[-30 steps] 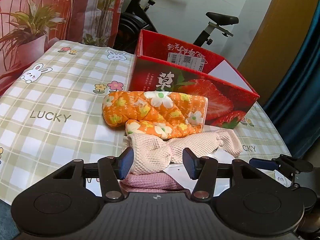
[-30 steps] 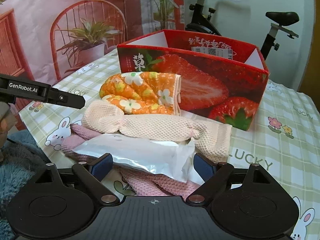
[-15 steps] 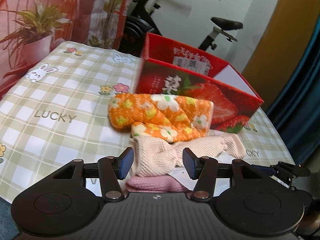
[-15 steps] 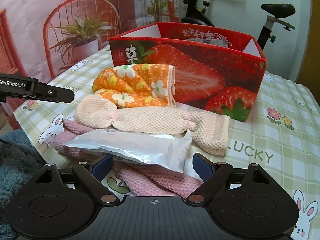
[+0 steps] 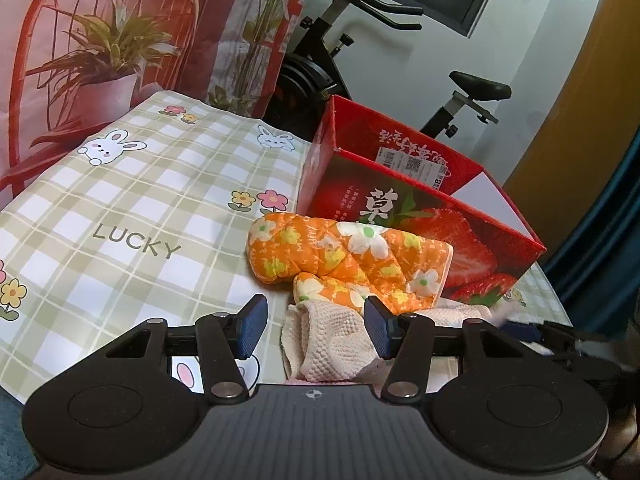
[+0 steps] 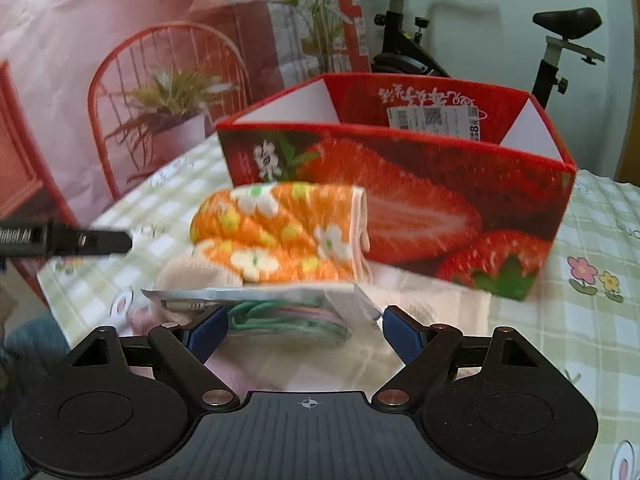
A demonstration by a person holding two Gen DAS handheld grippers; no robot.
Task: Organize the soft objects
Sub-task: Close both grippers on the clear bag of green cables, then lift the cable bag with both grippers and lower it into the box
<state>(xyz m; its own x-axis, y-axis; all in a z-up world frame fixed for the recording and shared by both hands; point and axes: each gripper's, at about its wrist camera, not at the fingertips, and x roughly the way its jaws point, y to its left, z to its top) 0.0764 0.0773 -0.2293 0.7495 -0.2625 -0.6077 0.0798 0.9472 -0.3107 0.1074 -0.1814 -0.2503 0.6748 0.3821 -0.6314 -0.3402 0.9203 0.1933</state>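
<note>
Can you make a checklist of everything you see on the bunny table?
Surface: green checked bunny tablecloth.
Job's things: orange flowered quilted mitt before the red strawberry cardboard box; beige waffle cloth; pink cloth beneath.
Clutter: clear plastic packet, blurred.
Grippers: left hand-held gripper open beside the beige cloth; right hand-held gripper open around the packet.
Cables: nothing seen.
Surroundings: black exercise bike, printed chair-and-plant backdrop.
</note>
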